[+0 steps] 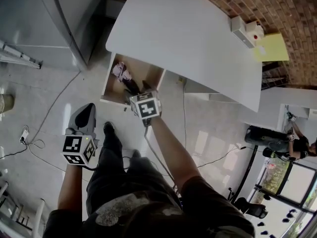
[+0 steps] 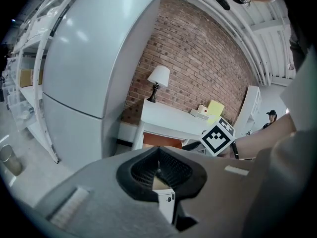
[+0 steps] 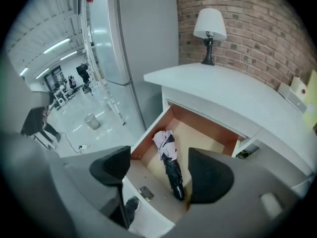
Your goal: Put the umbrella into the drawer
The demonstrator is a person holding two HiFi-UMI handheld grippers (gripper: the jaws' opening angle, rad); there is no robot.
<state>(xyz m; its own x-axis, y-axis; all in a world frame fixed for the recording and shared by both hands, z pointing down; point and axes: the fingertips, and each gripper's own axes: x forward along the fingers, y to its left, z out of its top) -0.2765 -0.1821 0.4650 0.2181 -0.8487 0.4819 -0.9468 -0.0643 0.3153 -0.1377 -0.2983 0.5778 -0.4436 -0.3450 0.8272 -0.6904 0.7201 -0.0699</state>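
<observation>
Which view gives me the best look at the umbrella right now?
Right gripper view: the umbrella lies full length in the open drawer, unobstructed. Head view shows it only small. Left gripper view shows none of it.

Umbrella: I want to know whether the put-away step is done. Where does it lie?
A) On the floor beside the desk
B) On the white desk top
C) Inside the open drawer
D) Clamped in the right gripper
C: the right gripper view shows the folded umbrella lying on the bottom of the open drawer, while the right gripper hangs above it with its jaws apart, touching nothing.
</observation>
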